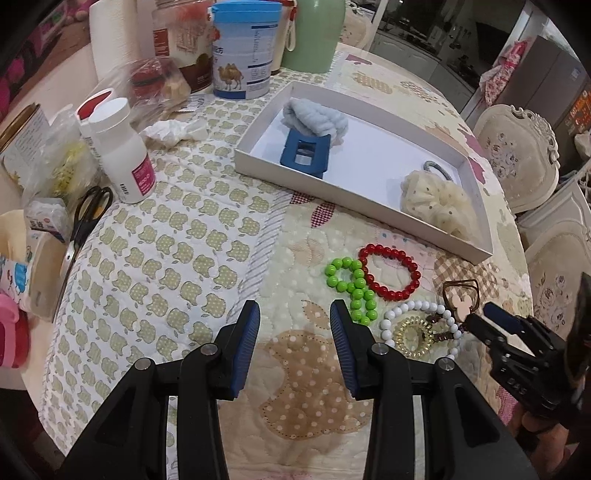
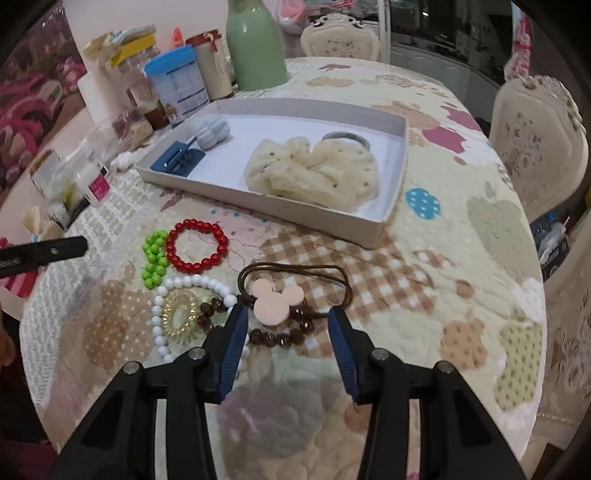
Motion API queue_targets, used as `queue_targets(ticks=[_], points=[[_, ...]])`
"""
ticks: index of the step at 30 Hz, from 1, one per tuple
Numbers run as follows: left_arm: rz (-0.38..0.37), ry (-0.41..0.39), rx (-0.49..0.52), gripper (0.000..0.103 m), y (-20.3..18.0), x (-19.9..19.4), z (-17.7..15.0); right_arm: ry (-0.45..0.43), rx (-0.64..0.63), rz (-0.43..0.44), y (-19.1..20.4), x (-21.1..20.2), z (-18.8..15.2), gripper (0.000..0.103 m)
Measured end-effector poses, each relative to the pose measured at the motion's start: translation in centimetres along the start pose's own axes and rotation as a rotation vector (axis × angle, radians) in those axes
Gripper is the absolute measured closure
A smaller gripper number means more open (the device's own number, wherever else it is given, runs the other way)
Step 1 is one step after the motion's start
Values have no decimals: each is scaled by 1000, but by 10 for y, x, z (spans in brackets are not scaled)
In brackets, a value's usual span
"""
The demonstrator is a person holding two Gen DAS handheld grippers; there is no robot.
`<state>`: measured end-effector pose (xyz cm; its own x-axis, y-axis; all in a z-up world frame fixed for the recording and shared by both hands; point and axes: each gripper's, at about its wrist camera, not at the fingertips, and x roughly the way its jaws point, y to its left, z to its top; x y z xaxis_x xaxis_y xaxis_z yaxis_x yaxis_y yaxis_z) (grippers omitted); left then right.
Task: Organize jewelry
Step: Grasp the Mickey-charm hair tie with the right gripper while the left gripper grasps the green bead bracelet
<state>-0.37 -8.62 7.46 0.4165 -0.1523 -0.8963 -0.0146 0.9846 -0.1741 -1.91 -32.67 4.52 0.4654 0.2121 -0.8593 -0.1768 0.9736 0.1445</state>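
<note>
A white tray (image 1: 354, 201) (image 2: 380, 225) holds a blue hair clip (image 1: 304, 155), a pale blue scrunchie (image 1: 316, 120) and a cream scrunchie (image 2: 314, 171). On the quilt lie a red bead bracelet (image 2: 195, 245), green beads (image 2: 155, 258), a white bead bracelet (image 2: 192, 284), a clear coil tie (image 2: 181, 314), a brown bead bracelet (image 2: 280, 336) and a pink mouse-head hair tie (image 2: 275, 299). My right gripper (image 2: 288, 317) is open, its jaws either side of the pink hair tie. My left gripper (image 1: 293, 314) is open and empty, left of the beads.
Bottles, cans, a green flask (image 1: 314, 33), scissors (image 1: 86, 218) and tissue crowd the table's left and back. Cream chairs (image 1: 517, 155) stand to the right. The round table's edge curves close on the right.
</note>
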Motion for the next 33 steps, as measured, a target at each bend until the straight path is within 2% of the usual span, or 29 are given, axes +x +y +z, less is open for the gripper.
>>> queue_targets(ticks=[7,8,11,20,24,29,32,33], points=[[3,21,-15,75,3,8,0,23,-18,2,5,17,5,56],[1,23,-15,75,2,9,0,24,-16,4,4,17,6,64],[-12,27,-11,75,-2,12,2,17,-13,21,2,15,4,67],[-84,70,0,75,-23,32,11,-82,42,34,-19,-33,5,67],[-78,105,47,75,-40,47,12,-105,57,29,-27,-48,9,67],[-28,122,66,75,-49,67,13,-116,62,33,-29,-55,9,67],[-84,111,28,86,-43,72,14,-116,65,38,-29,-56,7,67],[-79,112,23,98,-41,73,15,-116,67,40,-30,-56,7,67]])
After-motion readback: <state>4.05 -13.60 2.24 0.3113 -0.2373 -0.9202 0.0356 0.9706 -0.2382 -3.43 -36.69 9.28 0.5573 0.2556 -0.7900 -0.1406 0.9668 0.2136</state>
